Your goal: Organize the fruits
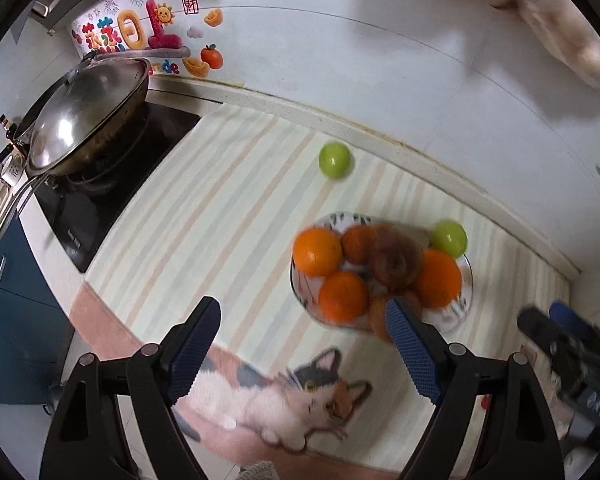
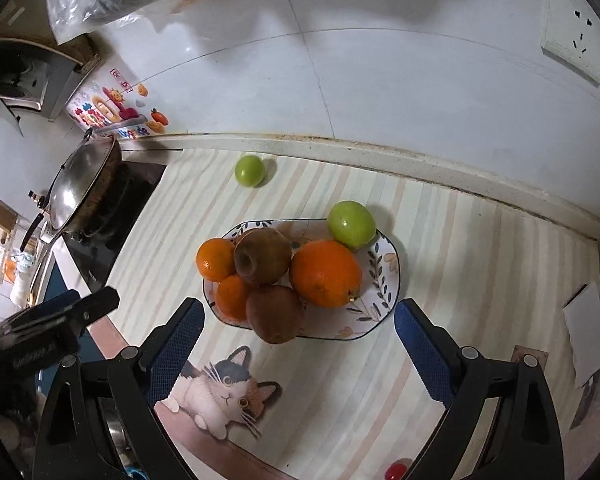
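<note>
The lone green fruit (image 2: 250, 170) lay on the striped mat (image 2: 480, 264) near the back edge of the counter, well apart from the patterned plate (image 2: 384, 276), and by the task it looked like the piece left to bring in. It seemed small, round, firm and smooth-skinned, so it would likely be light but apt to roll or squirt from a pinch; the fair hold would be across its widest part, pads on opposite sides, closing gently. A second green fruit (image 2: 351, 224) sat at the plate's far rim, touching the large orange (image 2: 325, 273), though whether it rested fully on the plate I could not tell. The plate was crowded: three smaller oranges, and two brownish fruits (image 2: 262, 255) piled among them, a heap that could shift if nudged. The left gripper (image 1: 304, 346) hung above the mat just near the plate, jaws standing wide with nothing between them. The right gripper (image 2: 298, 344) hovered likewise over the plate's near edge, jaws wide and empty. Off to the left a lidded wok (image 1: 88, 112) sat on the hob.
</note>
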`<state>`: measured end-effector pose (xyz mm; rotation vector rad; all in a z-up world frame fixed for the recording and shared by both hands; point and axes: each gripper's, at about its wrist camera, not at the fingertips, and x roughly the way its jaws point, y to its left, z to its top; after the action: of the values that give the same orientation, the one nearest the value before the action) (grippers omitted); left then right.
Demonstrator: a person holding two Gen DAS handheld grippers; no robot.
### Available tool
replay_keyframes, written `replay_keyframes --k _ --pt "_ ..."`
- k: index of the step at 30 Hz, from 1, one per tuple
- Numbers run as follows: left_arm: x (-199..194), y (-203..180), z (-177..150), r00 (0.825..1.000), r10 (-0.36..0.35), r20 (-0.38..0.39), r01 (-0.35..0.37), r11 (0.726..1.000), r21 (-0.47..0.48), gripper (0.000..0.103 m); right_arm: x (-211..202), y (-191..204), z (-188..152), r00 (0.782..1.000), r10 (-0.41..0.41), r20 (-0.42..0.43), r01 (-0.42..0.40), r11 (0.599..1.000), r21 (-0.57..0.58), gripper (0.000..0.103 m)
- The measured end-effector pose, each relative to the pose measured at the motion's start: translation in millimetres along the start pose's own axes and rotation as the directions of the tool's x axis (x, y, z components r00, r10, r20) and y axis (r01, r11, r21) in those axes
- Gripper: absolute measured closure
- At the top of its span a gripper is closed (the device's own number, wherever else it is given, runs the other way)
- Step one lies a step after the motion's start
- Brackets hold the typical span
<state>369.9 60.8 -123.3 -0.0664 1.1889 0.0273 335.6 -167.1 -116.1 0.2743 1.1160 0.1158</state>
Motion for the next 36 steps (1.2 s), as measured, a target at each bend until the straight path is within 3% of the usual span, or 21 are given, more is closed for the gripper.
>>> replay_keyframes --k 4,9,13,16,26,32,36 --pt "37.6 -0.8 48.3 0.998 0.002 -0.066 -0.003 1.000 -0.006 0.019 30.8 -1.8 21.4 0.999 0.020 -0.031 -0.019 1.000 0.023 0.005" --pt "112.9 -2.4 104.1 0.981 0.013 -0.192 -0.013 1.000 0.003 0.019 93.0 -3.7 60.3 0.994 0.025 -0.106 -0.021 0.999 0.046 0.005" --pt "166.0 -6.0 130.5 0.956 -0.056 -0.289 0.042 0.998 -0.056 0.019 130.0 -6.4 87.1 0.990 0.032 -0.134 -0.023 0.998 0.064 0.005" --pt "199.1 -12.2 149.0 0.949 -0.075 -0.307 0.055 0.996 -0.074 0.019 150.4 -10.6 105.4 0.990 0.016 -0.138 -0.007 0.998 0.068 0.005" --pt "256.4 -31.7 177.5 0.943 -0.065 -0.325 0.053 0.998 -0.045 0.019 190.4 -16.3 138.8 0.987 -0.023 -0.158 0.034 0.997 0.065 0.005" --pt "266.7 -41.8 170.9 0.944 -0.015 -0.329 0.027 0.999 0.032 0.024 200.0 -18.2 137.3 0.985 -0.028 -0.170 0.041 0.996 0.074 0.005" --pt "268.3 -36.0 161.3 0.938 -0.036 -0.346 0.046 0.999 0.020 0.024 200.8 -16.1 135.0 0.985 -0.030 -0.169 0.043 0.996 0.074 0.005"
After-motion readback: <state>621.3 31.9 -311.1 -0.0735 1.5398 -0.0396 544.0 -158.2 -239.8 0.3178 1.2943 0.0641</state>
